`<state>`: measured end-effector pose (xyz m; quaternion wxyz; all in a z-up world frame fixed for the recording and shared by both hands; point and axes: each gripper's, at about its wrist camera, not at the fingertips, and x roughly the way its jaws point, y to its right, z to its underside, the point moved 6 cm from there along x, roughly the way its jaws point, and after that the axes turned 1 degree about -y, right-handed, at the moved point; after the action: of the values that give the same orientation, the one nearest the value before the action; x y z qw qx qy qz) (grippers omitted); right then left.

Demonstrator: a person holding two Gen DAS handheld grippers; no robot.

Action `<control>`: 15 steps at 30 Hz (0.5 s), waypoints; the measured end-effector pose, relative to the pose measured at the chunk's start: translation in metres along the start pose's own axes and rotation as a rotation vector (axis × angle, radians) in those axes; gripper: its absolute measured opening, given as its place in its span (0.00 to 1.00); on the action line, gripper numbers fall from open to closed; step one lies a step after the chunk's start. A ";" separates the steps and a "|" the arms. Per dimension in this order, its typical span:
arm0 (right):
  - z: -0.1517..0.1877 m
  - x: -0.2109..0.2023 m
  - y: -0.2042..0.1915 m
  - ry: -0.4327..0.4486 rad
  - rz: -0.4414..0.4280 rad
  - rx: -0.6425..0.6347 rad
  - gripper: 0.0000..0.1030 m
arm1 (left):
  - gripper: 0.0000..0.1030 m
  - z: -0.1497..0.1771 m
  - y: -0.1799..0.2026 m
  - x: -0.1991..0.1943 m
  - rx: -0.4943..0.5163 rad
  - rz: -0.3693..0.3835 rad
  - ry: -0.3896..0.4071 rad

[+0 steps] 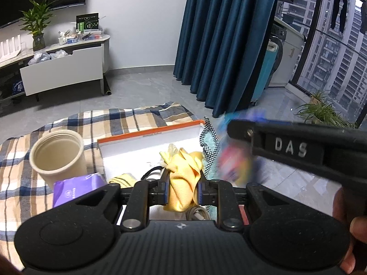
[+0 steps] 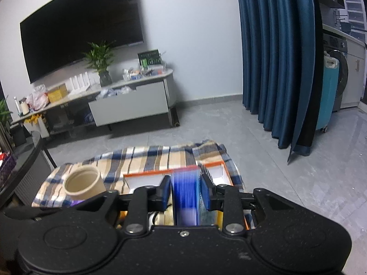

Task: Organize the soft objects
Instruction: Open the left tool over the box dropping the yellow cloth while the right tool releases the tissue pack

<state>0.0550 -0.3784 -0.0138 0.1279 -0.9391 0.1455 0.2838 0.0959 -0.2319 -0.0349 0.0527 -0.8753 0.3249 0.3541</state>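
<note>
The thing between my right gripper's (image 2: pixel 185 189) pads is a blue streak (image 2: pixel 185 197) — too smeared to name. From my left wrist it is a blur of pink, yellow and blue (image 1: pixel 234 160). My gripper bodies hide the near half of the orange-rimmed box (image 1: pixel 149 135) — the purple pack (image 1: pixel 75 186) is half covered, its print too small to read

A pale wall (image 2: pixel 195 34) is met by a grey tiled floor (image 2: pixel 218 123). A large dark screen (image 2: pixel 80 27) is mounted above a low white media unit (image 2: pixel 130 105) — a potted plant (image 2: pixel 101 61) is set on top. Deep blue curtains (image 2: pixel 275 57) are hung beside a tall window (image 1: pixel 332 45), through which apartment blocks are seen in dull daylight.
</note>
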 end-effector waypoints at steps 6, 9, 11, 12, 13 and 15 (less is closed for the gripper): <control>-0.005 -0.011 0.010 0.036 0.008 0.025 0.43 | 0.50 0.003 0.001 0.004 0.003 0.017 0.004; -0.003 -0.018 0.013 0.040 0.012 0.039 0.43 | 0.63 0.005 0.001 0.002 -0.008 0.032 0.005; -0.003 -0.023 0.014 0.046 0.012 0.044 0.43 | 0.69 0.005 0.002 -0.002 -0.005 0.037 0.011; -0.002 -0.027 0.014 0.051 0.012 0.045 0.43 | 0.71 0.005 0.003 -0.005 -0.004 0.038 0.014; -0.002 -0.031 0.014 0.058 0.011 0.046 0.43 | 0.74 0.004 0.003 -0.007 -0.003 0.038 0.018; -0.003 -0.038 0.013 0.067 0.008 0.044 0.48 | 0.81 0.002 0.003 -0.014 -0.002 0.026 0.034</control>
<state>0.0214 -0.3840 0.0085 0.1425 -0.9445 0.1597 0.2493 0.0856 -0.2259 -0.0273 0.0415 -0.8769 0.3368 0.3405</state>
